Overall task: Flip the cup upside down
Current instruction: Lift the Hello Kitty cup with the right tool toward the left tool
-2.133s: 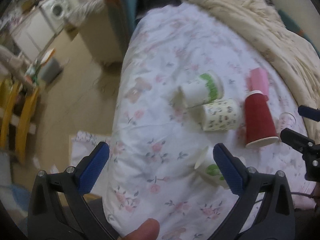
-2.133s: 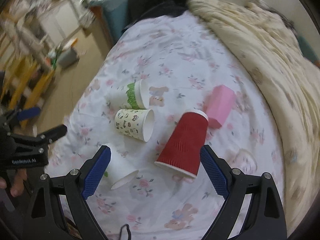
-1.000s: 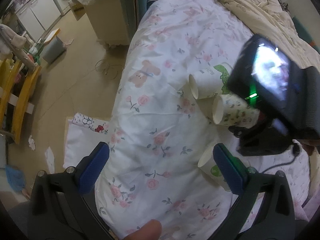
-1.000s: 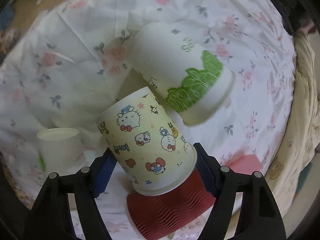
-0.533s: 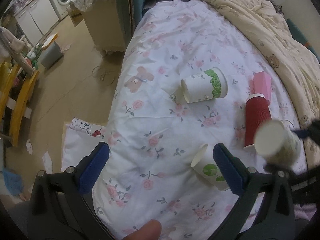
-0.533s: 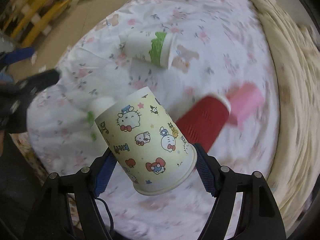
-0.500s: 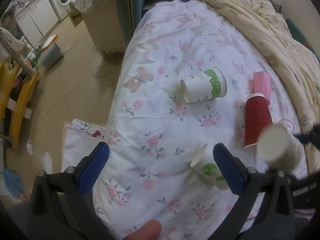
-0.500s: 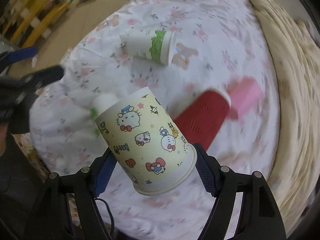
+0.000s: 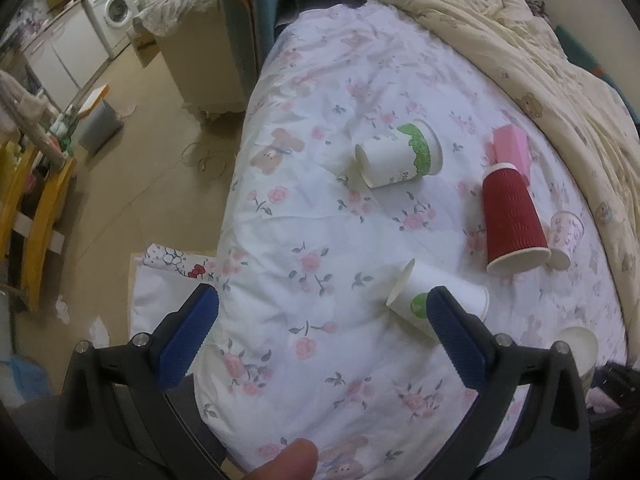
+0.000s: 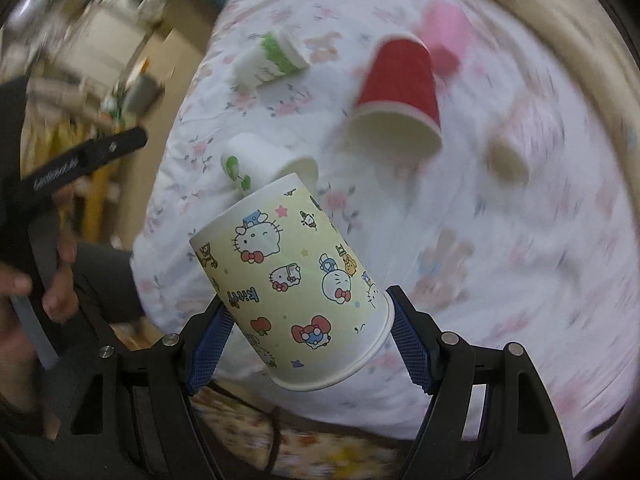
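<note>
Between the blue pads of the right gripper (image 10: 310, 350) sat the cartoon-print cup (image 10: 290, 292), clamped near its rim, held in the air above the floral bedspread (image 10: 500, 240), base tilted up and away, mouth toward the camera. Beyond it lay a white cup with green logo (image 10: 260, 164), a red ribbed cup (image 10: 398, 92) on its side, a green-banded cup (image 10: 268, 62), a pink box (image 10: 444, 36). Left gripper (image 9: 320, 334) hovered over the bed edge, jaws spread wide, nothing between them.
</note>
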Demonstrator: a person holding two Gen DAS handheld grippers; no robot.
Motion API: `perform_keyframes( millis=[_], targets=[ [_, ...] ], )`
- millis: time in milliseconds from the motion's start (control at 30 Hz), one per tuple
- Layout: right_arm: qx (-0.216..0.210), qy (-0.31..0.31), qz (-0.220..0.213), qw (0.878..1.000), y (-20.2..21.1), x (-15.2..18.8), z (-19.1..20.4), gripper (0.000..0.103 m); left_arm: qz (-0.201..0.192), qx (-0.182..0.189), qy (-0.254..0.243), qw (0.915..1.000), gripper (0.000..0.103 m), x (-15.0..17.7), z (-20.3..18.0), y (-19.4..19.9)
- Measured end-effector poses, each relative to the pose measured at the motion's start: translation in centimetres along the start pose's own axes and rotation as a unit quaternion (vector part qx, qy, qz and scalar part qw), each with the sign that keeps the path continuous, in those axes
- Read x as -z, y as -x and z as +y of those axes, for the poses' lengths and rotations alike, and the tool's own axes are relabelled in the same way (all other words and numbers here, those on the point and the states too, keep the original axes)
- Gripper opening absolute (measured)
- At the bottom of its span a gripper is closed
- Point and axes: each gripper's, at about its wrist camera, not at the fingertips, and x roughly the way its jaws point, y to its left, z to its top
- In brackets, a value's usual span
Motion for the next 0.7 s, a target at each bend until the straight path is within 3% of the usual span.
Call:
perform_keyframes(
  millis=[100,500,700],
  targets=[
    [-0.030,-0.054,-0.020,0.998,-0.2,1.2,-1.6,0.077,-0.008,-0.007,-0.004,0.9999,0.102,0.6,-0.2,0.3],
    [-0.106,-0.145,0.020,0.984,-5.9,2.8,-4.3,0.077,0.019,0.006,-0.012,0.9997,0.102,4.5,-1.8,-0.6],
    [-0.101,-0.174,0.038,0.979,-8.0,2.9,-5.5,0.078,0.018,0.003,-0.015,0.9997,0.102,3.9,-2.7,-1.1]
  ],
)
